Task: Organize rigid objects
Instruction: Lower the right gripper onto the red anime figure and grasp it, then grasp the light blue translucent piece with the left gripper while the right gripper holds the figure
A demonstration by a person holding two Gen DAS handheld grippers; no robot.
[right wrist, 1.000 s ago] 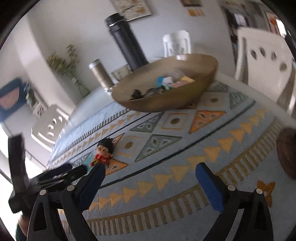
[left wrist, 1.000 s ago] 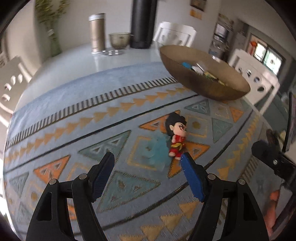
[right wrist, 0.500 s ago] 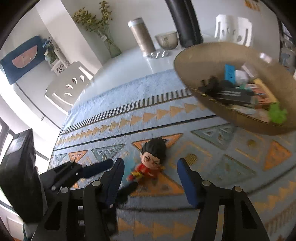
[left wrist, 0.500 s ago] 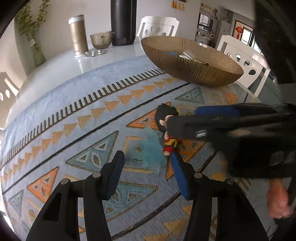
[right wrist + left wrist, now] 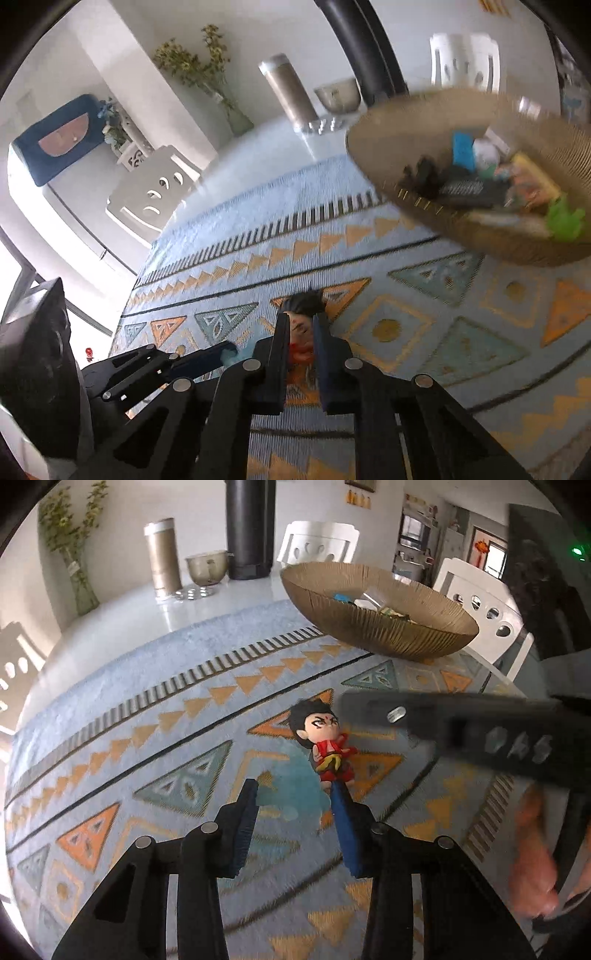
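A white table [image 5: 122, 624] fills most of the left wrist frame, largely covered by a blue patterned mat [image 5: 155, 738]. On the mat: a doll [image 5: 325, 738] lying face up at centre and a ribbed bowl [image 5: 376, 627] at upper right. On bare tabletop at top: a tan canister [image 5: 162, 557], a small metal bowl [image 5: 207, 566], a black cylinder [image 5: 249, 528] and, at upper left, what seems a glass vase [image 5: 79, 587].

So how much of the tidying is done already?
Done: several small things already lie in the brown bowl. In hand: the right tool has just closed on the toy figure, still on the patterned mat. The left tool holds nothing. Left: carrying the figure to the bowl.
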